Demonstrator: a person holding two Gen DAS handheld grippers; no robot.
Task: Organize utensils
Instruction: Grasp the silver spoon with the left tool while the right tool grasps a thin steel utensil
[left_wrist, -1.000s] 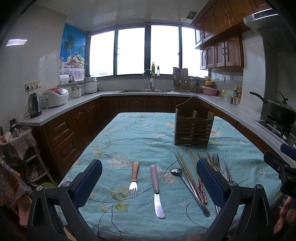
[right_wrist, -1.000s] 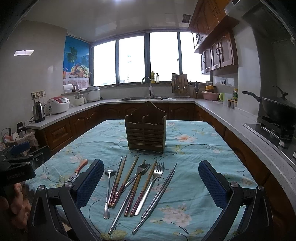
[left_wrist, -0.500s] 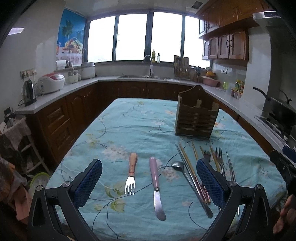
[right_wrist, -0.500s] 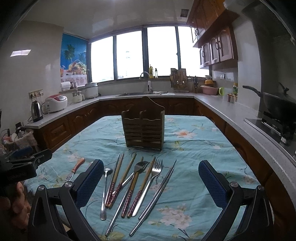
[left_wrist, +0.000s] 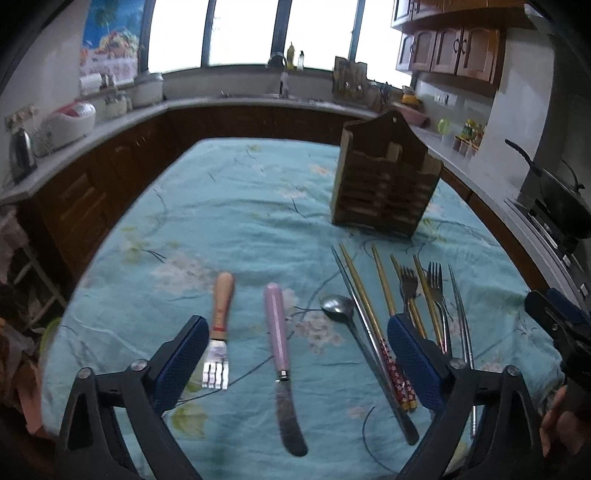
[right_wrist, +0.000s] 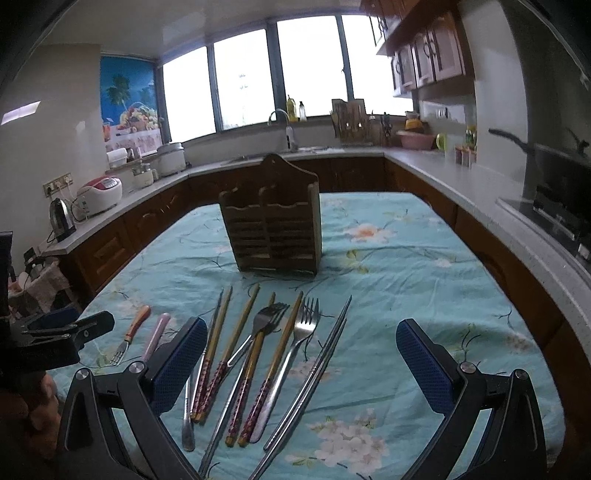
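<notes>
Both grippers drop toward the table now, tipping down from the level look they had a second ago; the left gripper (left_wrist: 297, 360) hangs wide open with nothing in it, straddling the pink-handled knife (left_wrist: 281, 356) near the front edge of the table (left_wrist: 221, 206); the wooden-handled fork (left_wrist: 218, 330) lies just beside its left finger (left_wrist: 181, 363), nearly touching the pad; the knife looks like the likely first pick, though that is a guess.

The right gripper (right_wrist: 301, 369) is spread open and empty too; it hovers over the loose row of utensils at the front edge; patterned chopsticks (right_wrist: 212, 363), two metal forks (right_wrist: 295, 343), steel chopsticks (right_wrist: 314, 373), and a spoon (left_wrist: 338, 308) lie side by side, some overlapping.

The wooden holder (right_wrist: 273, 229) stands upright at the middle of the table, well beyond the row; its compartments look empty from here, though the insides are partly hidden; so nothing is sorted yet, and the closing-in suggests the first grasp is about to begin.
</notes>
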